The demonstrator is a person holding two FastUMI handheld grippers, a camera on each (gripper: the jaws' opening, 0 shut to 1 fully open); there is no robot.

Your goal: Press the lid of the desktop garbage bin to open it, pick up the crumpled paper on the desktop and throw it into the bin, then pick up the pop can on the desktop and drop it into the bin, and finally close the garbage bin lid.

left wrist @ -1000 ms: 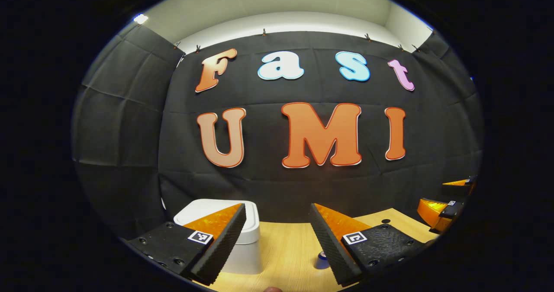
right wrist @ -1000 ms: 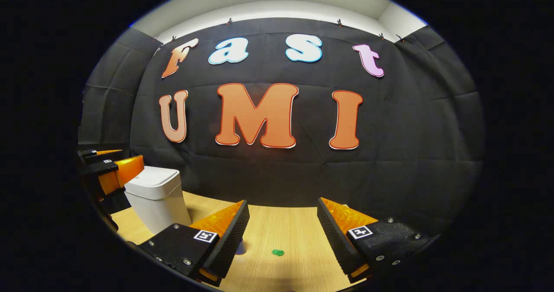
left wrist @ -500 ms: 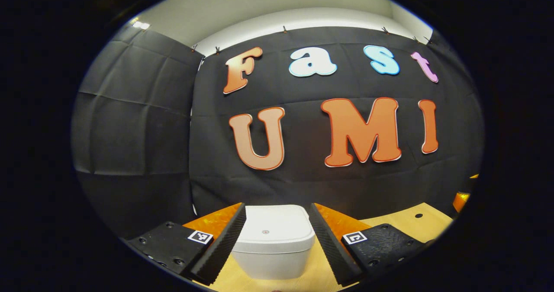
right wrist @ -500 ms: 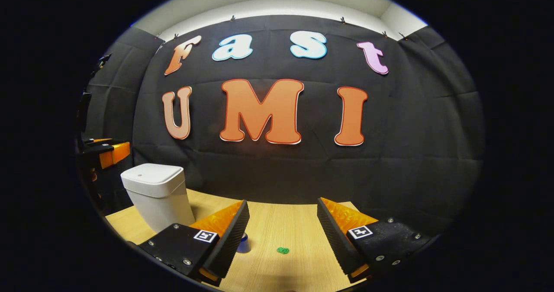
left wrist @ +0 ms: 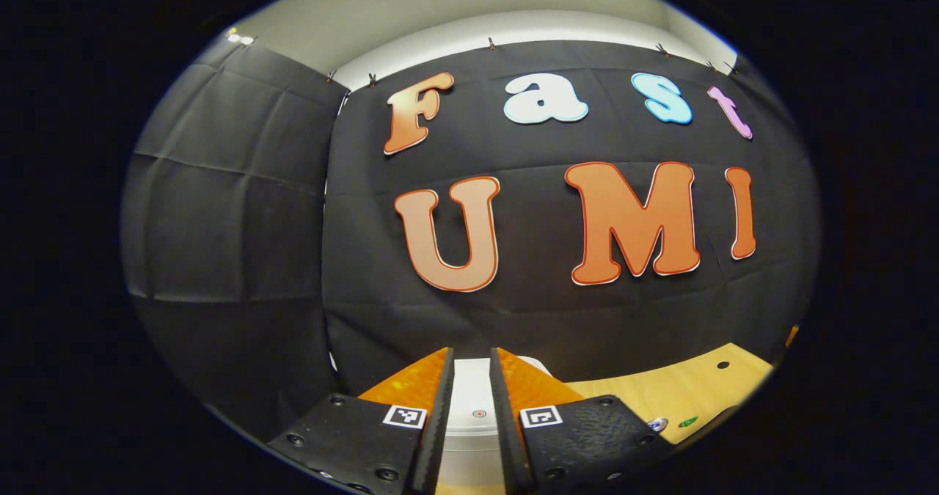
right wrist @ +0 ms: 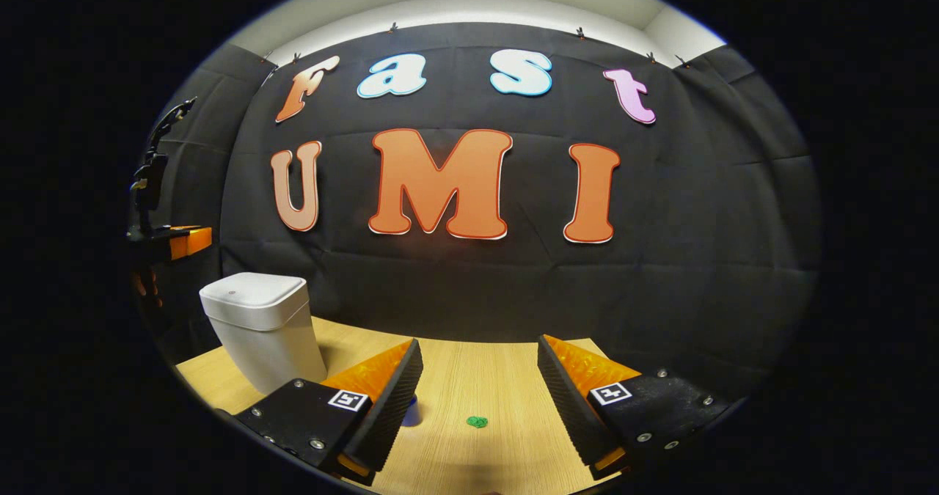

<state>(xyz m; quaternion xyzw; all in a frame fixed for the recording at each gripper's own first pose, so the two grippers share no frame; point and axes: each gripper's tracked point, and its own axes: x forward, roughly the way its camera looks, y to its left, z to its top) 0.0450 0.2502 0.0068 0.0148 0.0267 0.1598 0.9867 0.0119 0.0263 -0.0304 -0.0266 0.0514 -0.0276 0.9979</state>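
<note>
The white desktop bin (right wrist: 260, 326) stands shut at the left of the wooden table (right wrist: 469, 378). In the left gripper view my left gripper (left wrist: 472, 357) hovers just above the bin's lid (left wrist: 473, 400), its jaws drawn to a narrow slit with nothing between them. That gripper (right wrist: 176, 242) also shows in the right gripper view, above and left of the bin. My right gripper (right wrist: 480, 356) is open and empty over the table's middle. A small blue can (right wrist: 411, 411) peeks from behind its left finger.
A small green scrap (right wrist: 477, 422) lies on the table between the right gripper's fingers, also seen as a green scrap (left wrist: 688, 422) in the left gripper view. A dark hole (left wrist: 723, 365) marks the tabletop. A black fixture (right wrist: 154, 165) rises at the far left.
The left gripper swung left over the bin, moved closer above the lid, and its fingers closed from wide open to a narrow slit. The right gripper barely moved.
</note>
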